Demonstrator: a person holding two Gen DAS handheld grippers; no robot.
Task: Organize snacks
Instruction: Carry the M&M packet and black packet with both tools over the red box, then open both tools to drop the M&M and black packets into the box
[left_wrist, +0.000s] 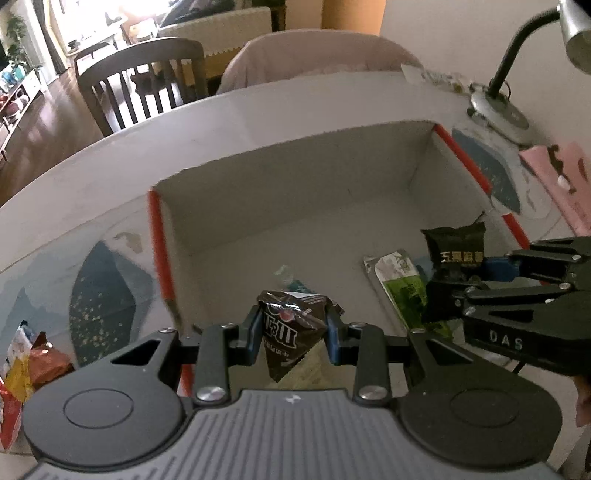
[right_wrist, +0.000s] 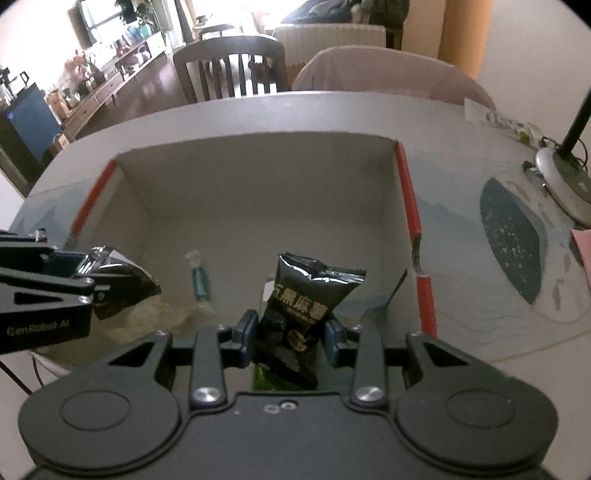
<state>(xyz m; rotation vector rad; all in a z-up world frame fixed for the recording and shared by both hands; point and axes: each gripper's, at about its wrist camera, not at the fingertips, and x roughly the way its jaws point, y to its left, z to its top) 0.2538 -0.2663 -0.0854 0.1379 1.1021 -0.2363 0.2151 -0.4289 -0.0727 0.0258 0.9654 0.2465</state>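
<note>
My left gripper (left_wrist: 291, 334) is shut on a dark brown candy packet (left_wrist: 291, 332), held over the near part of a white cardboard box with red edges (left_wrist: 295, 184). My right gripper (right_wrist: 290, 334) is shut on a black snack packet with gold lettering (right_wrist: 306, 299), also over the box (right_wrist: 258, 192). In the left wrist view the right gripper (left_wrist: 448, 273) comes in from the right with the black packet (left_wrist: 456, 247) in it. Seen from the right wrist, the left gripper (right_wrist: 92, 280) enters at the left with the brown packet (right_wrist: 122, 280). A green packet (left_wrist: 402, 284) and a small teal wrapped sweet (right_wrist: 200, 278) lie inside the box.
The box stands on a table with a blue-patterned mat (left_wrist: 107, 291). Several bright snack packets (left_wrist: 22, 362) lie left of the box. A desk lamp (left_wrist: 498, 103) and a pink sheet (left_wrist: 557, 177) sit at the right. Chairs (left_wrist: 144, 81) stand behind the table.
</note>
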